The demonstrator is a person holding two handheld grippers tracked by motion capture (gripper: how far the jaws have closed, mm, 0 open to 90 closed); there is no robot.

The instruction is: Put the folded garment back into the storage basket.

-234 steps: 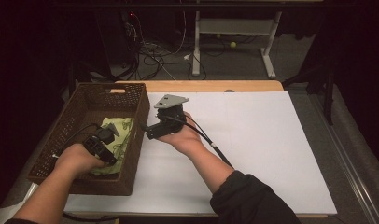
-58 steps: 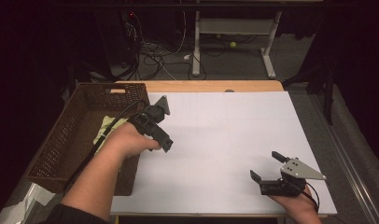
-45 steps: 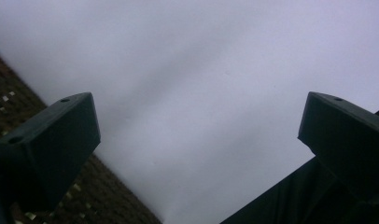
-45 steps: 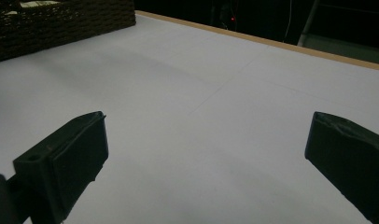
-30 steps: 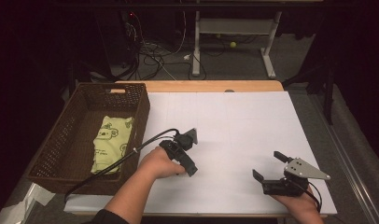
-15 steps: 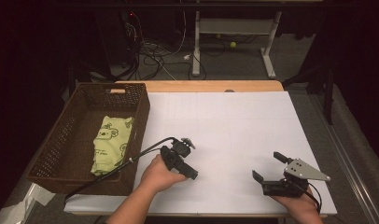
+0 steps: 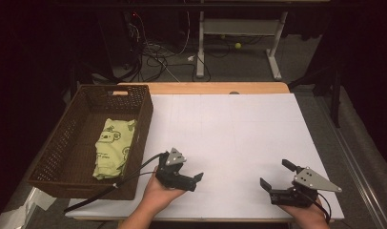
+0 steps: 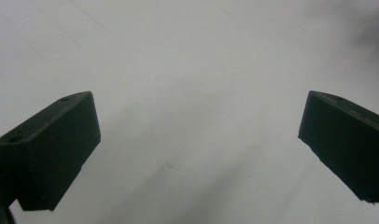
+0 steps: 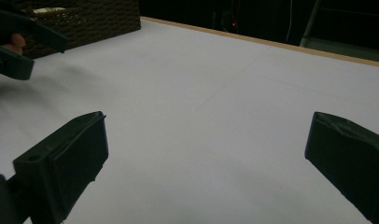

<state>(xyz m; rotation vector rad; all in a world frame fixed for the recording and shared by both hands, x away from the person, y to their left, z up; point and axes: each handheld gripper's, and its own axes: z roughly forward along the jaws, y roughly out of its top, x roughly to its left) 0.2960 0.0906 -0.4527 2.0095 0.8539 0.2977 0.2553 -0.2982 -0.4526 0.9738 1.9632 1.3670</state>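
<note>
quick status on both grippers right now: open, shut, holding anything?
Left gripper: open, holding nothing, low over the white table sheet.
Right gripper: open, holding nothing, near the sheet's front edge.

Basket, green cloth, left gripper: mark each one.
basket point(image 7: 142, 116), high view, on its right wall.
green cloth point(image 7: 113, 148), high view, on the middle of the folded cloth.
left gripper point(image 7: 197, 180), high view, between its open jaw tips.

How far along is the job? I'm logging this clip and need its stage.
It looks close to done: the folded green printed cloth lies inside the brown wicker basket. Nothing is in hand: the left gripper and right gripper are both open and empty, low over the white table. Nothing else on the table seems left to pack.
</note>
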